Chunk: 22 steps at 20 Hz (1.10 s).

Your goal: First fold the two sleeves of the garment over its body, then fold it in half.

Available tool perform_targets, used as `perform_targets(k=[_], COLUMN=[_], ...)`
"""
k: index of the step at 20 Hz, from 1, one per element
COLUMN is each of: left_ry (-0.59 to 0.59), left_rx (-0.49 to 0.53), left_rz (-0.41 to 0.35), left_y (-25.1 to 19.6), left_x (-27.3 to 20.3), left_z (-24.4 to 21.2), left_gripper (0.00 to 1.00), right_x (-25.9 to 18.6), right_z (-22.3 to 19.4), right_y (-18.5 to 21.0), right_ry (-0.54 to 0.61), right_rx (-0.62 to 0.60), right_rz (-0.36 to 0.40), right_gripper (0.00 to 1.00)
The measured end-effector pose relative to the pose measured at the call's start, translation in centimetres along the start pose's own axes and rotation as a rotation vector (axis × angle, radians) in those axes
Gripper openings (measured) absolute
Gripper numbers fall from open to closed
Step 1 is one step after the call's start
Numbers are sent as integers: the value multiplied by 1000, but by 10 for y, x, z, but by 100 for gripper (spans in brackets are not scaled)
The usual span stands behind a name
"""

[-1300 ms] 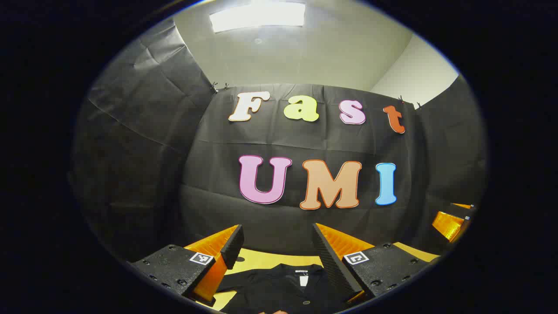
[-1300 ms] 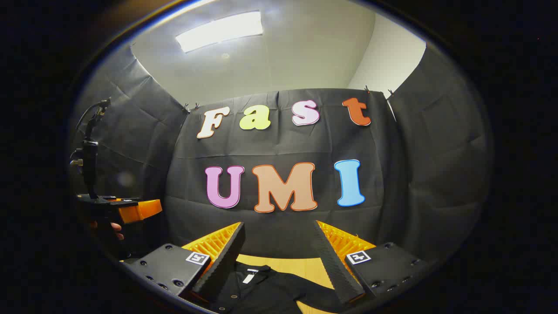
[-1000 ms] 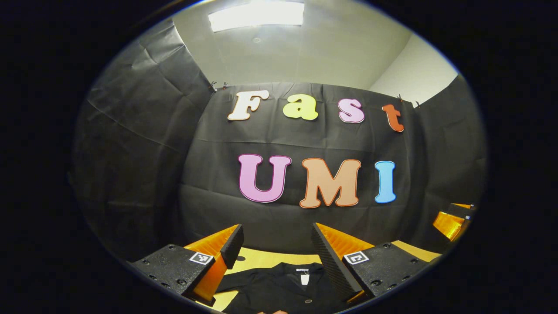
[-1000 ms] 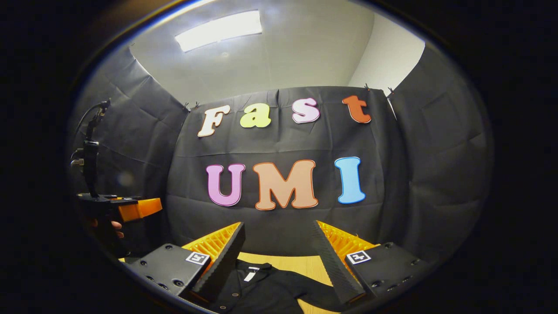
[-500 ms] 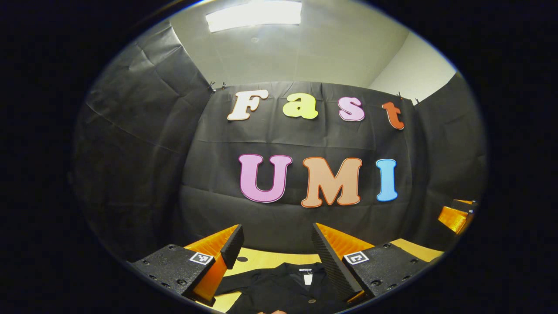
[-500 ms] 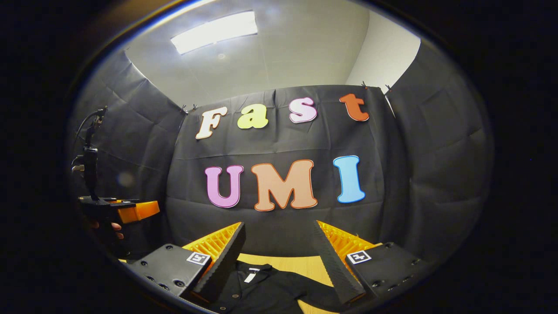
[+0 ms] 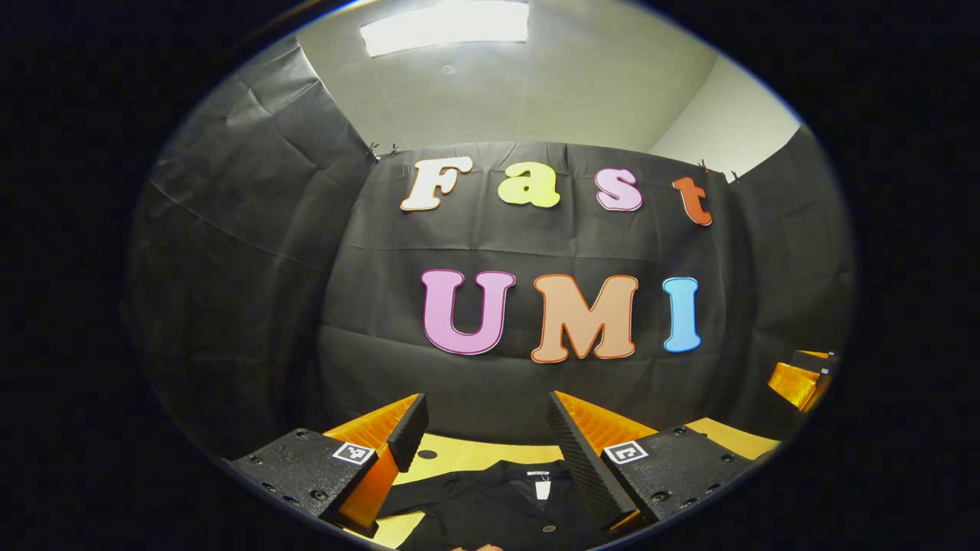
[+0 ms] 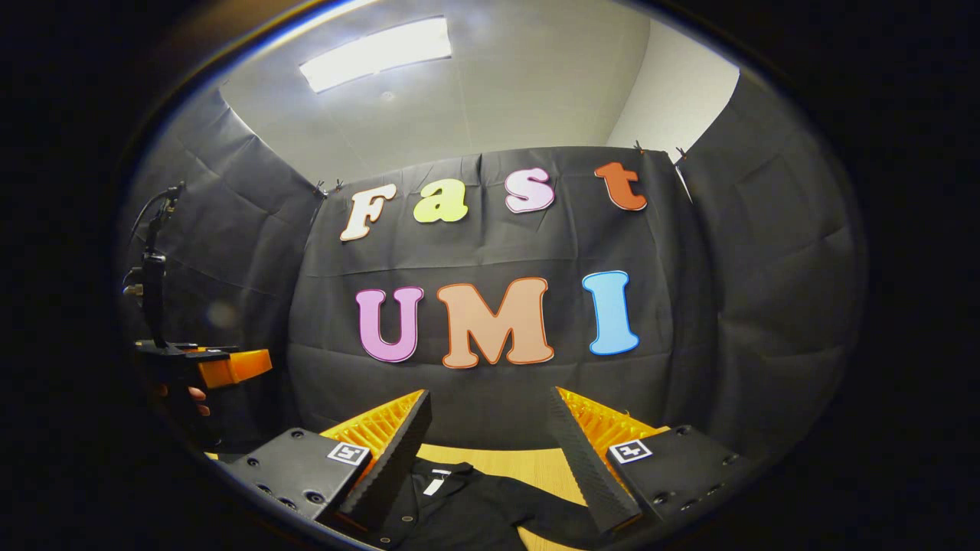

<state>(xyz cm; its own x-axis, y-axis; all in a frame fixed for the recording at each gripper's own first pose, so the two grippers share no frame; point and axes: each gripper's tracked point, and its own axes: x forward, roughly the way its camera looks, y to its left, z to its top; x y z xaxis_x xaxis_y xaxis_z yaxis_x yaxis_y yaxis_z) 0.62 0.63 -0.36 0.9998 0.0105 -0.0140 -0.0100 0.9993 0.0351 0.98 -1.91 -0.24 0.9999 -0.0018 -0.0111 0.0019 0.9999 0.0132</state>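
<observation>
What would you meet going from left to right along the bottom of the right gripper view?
The other gripper in a hand → this gripper's left finger → black garment on the wooden table → right finger.

Square-tagged, screw-studded left gripper point(image 7: 484, 444) blocks

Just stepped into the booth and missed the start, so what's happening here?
A person holds a pair of tongs in each hand above a black garment lying on a wooden table. Both the left tongs and the right tongs are open and gripping nothing. In the right gripper view one sleeve lies spread out to the side, so folding looks not yet begun. A hand holding the left tongs shows at that view's left edge.
</observation>
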Motion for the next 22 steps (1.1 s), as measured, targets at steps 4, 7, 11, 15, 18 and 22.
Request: perform_targets(k=[4, 7, 11, 15, 18, 22], left_ry=[-12, 1, 10, 6, 17, 18], left_rx=[9, 3, 4, -3, -5, -12], left_rz=[-1, 9, 17, 14, 15, 12], left_y=[4, 11, 16, 15, 17, 15], left_x=[0, -1, 1, 2, 3, 5], left_z=[2, -3, -6, -7, -11, -10], left_gripper=[92, 92, 92, 92, 92, 92], right_x=[0, 0, 1, 1, 0, 1], right_z=[-4, -4, -3, -2, 2, 0], right_y=[-2, -1, -1, -4, -4, -9], right_ry=[28, 23, 24, 26, 14, 24], right_rx=[-11, -11, -18, -19, -23, -42], right_rz=[-6, -7, -12, -21, -22, -31], right_gripper=[98, 97, 98, 97, 97, 97])
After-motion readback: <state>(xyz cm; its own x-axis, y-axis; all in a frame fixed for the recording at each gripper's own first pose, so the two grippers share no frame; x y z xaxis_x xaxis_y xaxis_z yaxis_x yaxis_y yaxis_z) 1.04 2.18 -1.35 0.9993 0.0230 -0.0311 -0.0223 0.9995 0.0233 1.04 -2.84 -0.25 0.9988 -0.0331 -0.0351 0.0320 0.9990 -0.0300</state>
